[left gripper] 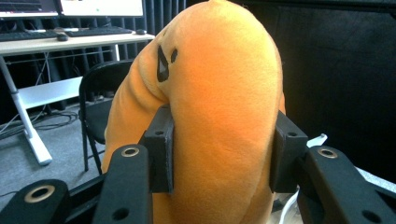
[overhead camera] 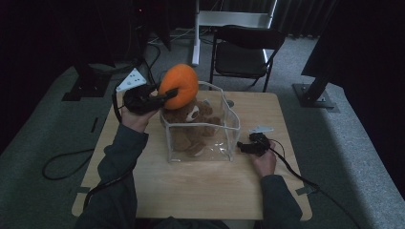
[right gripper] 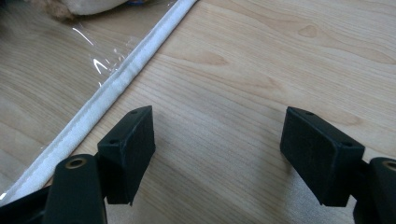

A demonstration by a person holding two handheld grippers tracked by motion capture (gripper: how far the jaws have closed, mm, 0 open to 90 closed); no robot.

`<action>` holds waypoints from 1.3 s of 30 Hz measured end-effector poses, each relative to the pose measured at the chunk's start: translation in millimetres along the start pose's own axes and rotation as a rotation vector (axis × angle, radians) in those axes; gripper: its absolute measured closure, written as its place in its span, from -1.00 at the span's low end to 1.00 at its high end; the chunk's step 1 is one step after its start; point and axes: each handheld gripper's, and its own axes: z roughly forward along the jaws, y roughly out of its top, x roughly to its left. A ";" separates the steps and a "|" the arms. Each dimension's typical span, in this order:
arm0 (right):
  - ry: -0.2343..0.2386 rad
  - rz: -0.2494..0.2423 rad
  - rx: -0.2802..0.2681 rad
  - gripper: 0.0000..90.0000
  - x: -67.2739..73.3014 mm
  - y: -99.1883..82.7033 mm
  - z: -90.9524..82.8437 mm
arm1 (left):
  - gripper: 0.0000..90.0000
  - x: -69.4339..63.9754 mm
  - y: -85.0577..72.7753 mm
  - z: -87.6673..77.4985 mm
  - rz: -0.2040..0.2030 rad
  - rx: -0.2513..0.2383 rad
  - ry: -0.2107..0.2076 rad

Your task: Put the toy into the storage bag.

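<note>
Gripping round orange plush toy [overhead camera: 179, 86] in left gripper [overhead camera: 165, 97] above clear plastic bag [overhead camera: 232, 128]; resting right gripper [overhead camera: 242, 146], jaws wide and empty, near wooden table's [overhead camera: 200, 186] right edge.

High view: above the person's side, looking forward and down on the table [overhead camera: 191, 186].
Left gripper view: close, facing the room.
Right gripper view: close on tabletop; shares the clear bag's [right gripper: 116, 79] edge, probably.

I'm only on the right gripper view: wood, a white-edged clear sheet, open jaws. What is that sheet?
Observer: One wall of a clear bin on the table, with a brown teddy bear inside.
Operator: Where's the left gripper?
Observer: The left gripper is raised above the bin's rear left corner.
Operator: Holding anything?
Observer: Yes, its pads pinch an orange plush toy.
Operator: Any marking on it?
Observer: A small black printed face.
</note>
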 end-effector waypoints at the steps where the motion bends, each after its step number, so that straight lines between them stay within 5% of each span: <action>1: 0.000 0.001 0.000 -0.44 0.1 0.0 0.0 | 0.20 -0.4 0.1 0.5 0.002 0.000 -0.002; 39: 0.003 0.000 0.001 -0.44 0.2 0.0 -0.1 | 0.19 -17.7 6.7 27.2 -0.002 -0.009 -0.106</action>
